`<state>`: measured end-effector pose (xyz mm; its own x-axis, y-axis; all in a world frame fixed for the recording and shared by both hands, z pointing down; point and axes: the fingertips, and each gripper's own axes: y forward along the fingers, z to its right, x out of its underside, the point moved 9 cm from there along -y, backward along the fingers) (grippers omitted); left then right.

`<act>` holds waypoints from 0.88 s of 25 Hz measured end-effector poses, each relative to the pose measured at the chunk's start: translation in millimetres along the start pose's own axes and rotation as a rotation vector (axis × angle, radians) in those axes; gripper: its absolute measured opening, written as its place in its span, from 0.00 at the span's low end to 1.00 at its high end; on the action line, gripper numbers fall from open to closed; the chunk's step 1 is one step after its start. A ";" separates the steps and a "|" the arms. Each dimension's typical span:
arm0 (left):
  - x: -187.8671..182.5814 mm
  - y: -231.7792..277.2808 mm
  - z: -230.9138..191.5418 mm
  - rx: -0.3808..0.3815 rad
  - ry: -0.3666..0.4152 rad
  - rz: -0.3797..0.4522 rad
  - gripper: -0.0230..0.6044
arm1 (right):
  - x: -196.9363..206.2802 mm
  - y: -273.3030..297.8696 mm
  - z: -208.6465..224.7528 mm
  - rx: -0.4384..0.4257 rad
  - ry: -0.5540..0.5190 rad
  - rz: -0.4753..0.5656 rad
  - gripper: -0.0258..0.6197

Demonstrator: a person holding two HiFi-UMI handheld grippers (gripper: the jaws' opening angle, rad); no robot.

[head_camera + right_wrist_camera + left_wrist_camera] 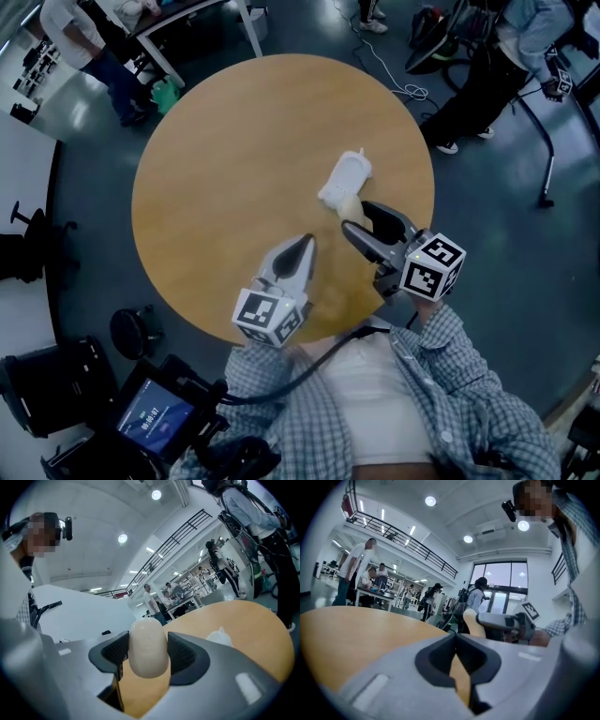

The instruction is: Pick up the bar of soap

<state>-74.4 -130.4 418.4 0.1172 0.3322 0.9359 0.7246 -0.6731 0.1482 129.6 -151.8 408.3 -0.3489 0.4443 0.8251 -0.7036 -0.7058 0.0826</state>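
The cream oval bar of soap (148,647) stands on end between the dark pads of my right gripper (147,654), which is shut on it. From the head view, the right gripper (359,215) holds the soap (349,208) above the round wooden table (234,169), next to a white soap dish (345,178). My left gripper (302,246) hovers over the table's near edge, shut and empty. Its view shows the dark pads (440,656) meeting, with the soap (474,623) and the right gripper off to the right.
The white soap dish (219,636) lies on the table right of the soap. Several people, desks and cables surround the table on the blue floor. A dark case and a screen (155,417) sit near my feet.
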 end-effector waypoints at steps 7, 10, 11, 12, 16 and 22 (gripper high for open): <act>-2.0 -0.7 0.9 0.002 0.009 0.005 0.03 | -2.3 -4.5 -1.4 -0.015 0.114 0.089 0.45; -1.5 -0.3 2.5 0.008 0.018 0.007 0.03 | -2.8 -6.2 -1.8 -0.028 0.145 0.116 0.45; -2.2 0.1 3.2 0.008 0.019 0.008 0.03 | -3.3 -6.6 -1.9 -0.031 0.146 0.118 0.45; -3.6 0.4 3.8 0.005 0.018 0.008 0.03 | -3.7 -6.8 -1.8 -0.032 0.145 0.117 0.45; -6.5 0.9 2.5 -0.002 0.015 0.010 0.03 | -3.9 -5.1 -1.3 -0.027 0.134 0.111 0.45; -4.4 -0.2 5.3 0.007 0.019 0.021 0.03 | -6.0 -9.1 -3.9 -0.024 0.125 0.108 0.45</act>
<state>-71.5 -128.2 412.6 0.1190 0.3055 0.9447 0.7266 -0.6752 0.1268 135.7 -145.9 400.4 -0.4966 0.4324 0.7526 -0.6716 -0.7407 -0.0176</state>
